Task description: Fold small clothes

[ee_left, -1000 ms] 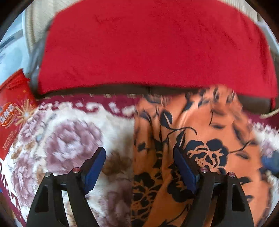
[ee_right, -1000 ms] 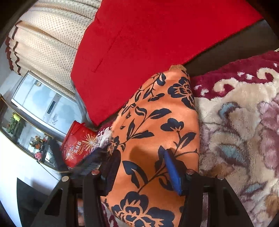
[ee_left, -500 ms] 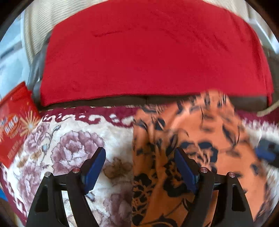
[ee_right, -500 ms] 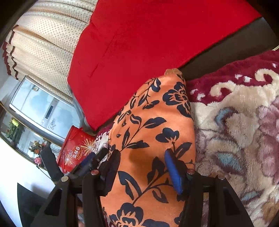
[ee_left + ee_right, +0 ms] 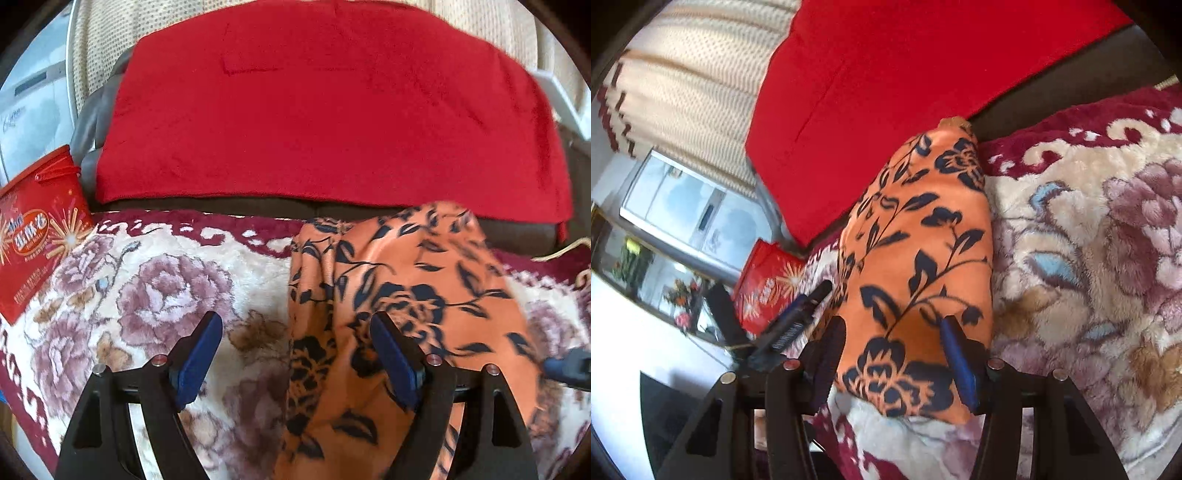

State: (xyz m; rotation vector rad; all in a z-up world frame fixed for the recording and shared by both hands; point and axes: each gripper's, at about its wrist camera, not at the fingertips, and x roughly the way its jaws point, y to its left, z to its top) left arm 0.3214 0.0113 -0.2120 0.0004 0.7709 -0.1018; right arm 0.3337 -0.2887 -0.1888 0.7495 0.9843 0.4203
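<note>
Cloth soft and light on the plush blanket, best taken at an edge, we judge.
Left wrist view: our left gripper hangs low with jaws apart, straddling the left edge of the orange floral garment, lower right. Right wrist view: our right gripper, jaws apart, straddles the garment's near end at lower centre of the floral blanket, gripping nothing.

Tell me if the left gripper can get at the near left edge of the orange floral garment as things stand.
Probably yes. The left gripper is open, and the orange floral garment has its left edge lying between the fingers on the floral blanket, with nothing covering it.
</note>
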